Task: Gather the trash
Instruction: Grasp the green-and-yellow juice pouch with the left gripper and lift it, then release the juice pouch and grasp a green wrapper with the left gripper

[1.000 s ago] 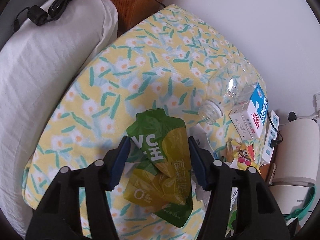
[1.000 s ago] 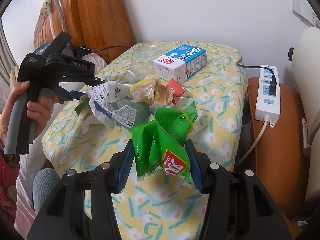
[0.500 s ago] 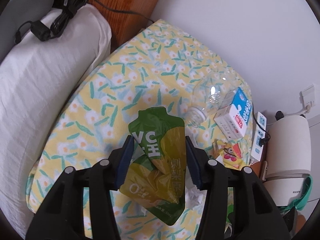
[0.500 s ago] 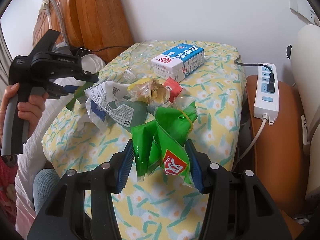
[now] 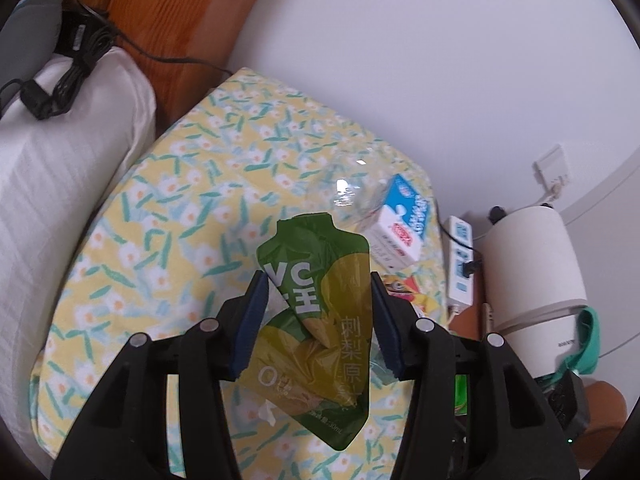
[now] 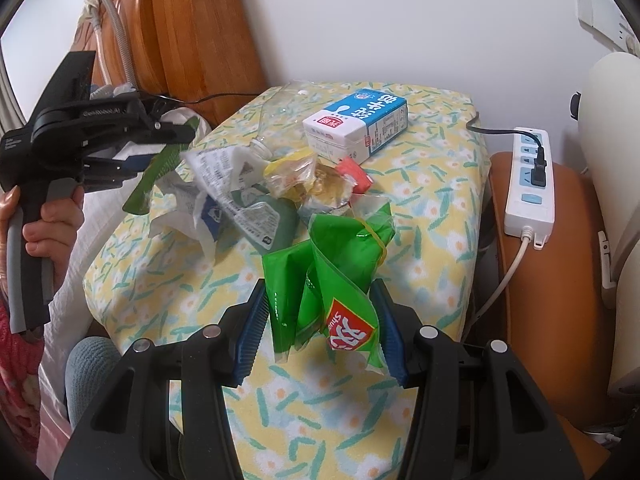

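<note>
Left gripper (image 5: 316,312): blue pads closed on a green and yellow drink pouch (image 5: 320,304), held above the floral cloth (image 5: 192,200). Pouch print reads "VC", a large "0", Chinese characters, and "30mL" near its lower edge. In the right wrist view the same gripper (image 6: 160,152) carries the pouch (image 6: 156,176) off the cloth's left side.

Right gripper (image 6: 320,320): blue pads closed on a crumpled green snack bag (image 6: 320,276), held above the near part of the floral cloth (image 6: 432,208). Its red label shows white Chinese characters and partial lettering "Shu".

On the cloth, behind the snack bag: a pile of crumpled wrappers (image 6: 248,200), small print unreadable. Beyond the pile, a blue and white milk carton (image 6: 356,124) with a red square mark and Chinese lettering lies on its side. A clear plastic bottle (image 6: 280,116) lies just left of the carton. A white power strip (image 6: 530,180) lies right of the cloth.
</note>
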`<action>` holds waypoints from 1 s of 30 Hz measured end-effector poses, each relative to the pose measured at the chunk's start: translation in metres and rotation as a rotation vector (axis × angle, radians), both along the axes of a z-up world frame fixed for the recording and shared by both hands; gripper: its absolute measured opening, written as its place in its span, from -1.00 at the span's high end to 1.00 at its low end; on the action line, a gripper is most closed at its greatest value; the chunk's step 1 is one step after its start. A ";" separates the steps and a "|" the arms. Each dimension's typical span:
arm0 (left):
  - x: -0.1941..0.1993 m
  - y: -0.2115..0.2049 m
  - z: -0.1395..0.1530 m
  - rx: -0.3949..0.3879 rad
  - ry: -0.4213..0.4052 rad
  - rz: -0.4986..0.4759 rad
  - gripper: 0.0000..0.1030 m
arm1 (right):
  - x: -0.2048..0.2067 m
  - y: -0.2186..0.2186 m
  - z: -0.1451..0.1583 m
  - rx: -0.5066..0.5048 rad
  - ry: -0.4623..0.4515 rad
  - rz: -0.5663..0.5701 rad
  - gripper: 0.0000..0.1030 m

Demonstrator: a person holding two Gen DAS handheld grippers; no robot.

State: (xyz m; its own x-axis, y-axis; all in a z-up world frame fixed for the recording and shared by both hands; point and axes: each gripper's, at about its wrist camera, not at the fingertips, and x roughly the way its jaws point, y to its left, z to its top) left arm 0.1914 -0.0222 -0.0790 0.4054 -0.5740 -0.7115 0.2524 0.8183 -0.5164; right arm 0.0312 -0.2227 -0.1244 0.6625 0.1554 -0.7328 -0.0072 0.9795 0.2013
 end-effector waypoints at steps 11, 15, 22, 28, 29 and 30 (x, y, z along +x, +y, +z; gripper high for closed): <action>-0.005 -0.009 0.014 -0.042 -0.084 -0.056 0.06 | 0.001 0.006 -0.001 -0.015 0.004 0.009 0.00; -0.007 -0.002 0.025 -0.080 -0.110 -0.055 0.06 | 0.000 0.007 0.000 -0.015 -0.004 0.006 0.00; -0.011 -0.013 0.034 -0.128 -0.112 -0.118 0.14 | -0.003 0.010 0.002 -0.019 -0.008 0.008 0.00; -0.024 -0.027 0.037 -0.094 -0.135 -0.148 0.18 | -0.010 0.009 0.005 -0.023 -0.013 -0.005 0.00; -0.026 -0.027 0.039 -0.084 -0.143 -0.149 0.20 | -0.011 0.009 0.006 -0.023 -0.014 -0.008 0.00; -0.029 -0.027 0.039 -0.069 -0.152 -0.150 0.20 | -0.012 0.008 0.007 -0.023 -0.015 -0.010 0.00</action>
State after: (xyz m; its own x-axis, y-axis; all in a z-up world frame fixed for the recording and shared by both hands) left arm 0.1620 -0.0497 -0.0396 0.4113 -0.6814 -0.6054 0.4481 0.7295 -0.5167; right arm 0.0192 -0.2145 -0.1178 0.6749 0.1314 -0.7261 0.0001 0.9840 0.1782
